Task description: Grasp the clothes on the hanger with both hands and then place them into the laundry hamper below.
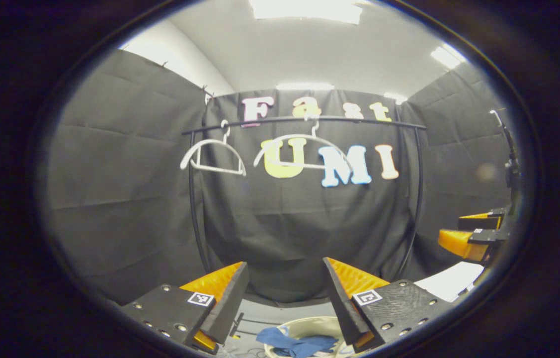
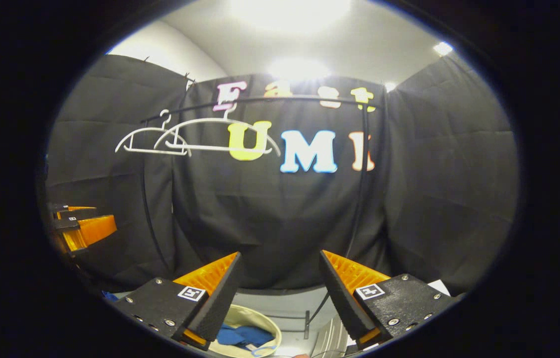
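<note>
Bare hangers (image 1: 213, 156) on rail (image 1: 304, 120); clothes (image 1: 297, 343) in hamper (image 1: 309, 325).

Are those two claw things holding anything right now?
No. The left gripper and right gripper are open and empty. Blue clothes lie in the hamper; both hangers are bare.

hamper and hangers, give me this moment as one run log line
hangers bare | blue cloth in hamper | left gripper open | right gripper open
</note>
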The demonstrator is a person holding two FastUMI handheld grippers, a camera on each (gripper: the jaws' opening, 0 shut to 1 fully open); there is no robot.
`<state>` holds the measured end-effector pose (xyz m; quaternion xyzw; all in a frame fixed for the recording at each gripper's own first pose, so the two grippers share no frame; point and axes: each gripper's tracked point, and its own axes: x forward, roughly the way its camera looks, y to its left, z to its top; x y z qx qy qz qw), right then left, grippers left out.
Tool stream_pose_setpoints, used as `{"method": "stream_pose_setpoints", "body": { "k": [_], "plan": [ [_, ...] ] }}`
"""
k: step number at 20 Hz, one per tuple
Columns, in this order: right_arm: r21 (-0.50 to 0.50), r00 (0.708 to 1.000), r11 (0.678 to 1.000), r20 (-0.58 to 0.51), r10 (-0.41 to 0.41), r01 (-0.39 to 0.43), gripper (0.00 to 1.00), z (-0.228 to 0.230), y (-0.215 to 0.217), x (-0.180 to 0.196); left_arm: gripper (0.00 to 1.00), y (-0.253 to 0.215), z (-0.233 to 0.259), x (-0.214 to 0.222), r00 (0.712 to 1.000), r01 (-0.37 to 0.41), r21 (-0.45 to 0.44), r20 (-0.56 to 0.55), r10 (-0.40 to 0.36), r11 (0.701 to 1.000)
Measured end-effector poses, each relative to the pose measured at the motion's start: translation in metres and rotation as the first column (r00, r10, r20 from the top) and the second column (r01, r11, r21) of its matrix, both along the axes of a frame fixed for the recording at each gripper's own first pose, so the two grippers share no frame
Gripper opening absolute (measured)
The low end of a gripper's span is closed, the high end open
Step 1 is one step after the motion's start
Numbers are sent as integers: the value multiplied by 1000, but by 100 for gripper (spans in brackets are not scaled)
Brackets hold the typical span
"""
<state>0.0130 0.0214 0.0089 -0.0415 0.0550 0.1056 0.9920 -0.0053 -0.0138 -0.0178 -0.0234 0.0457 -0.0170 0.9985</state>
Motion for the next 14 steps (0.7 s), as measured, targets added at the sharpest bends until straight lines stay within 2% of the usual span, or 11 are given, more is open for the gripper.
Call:
{"method": "stream_pose_setpoints", "body": {
  "k": [2, 6, 14],
  "plan": [
    [15, 999, 1000, 53, 3, -4, 92, 23, -15, -14, 91, -2, 27, -10, 999, -6, 6, 44, 5, 1000],
    [31, 991, 999, 133, -33, 29, 94, 45, -42, -34, 91, -7, 50, -24, 994, -6, 1, 110, 6, 1000],
    [90, 990, 994, 122, -73, 63, 94, 44, -61, -46, 91, -1, 63, -48, 990, -23, 2, 139, 22, 1000]
  ]
}}
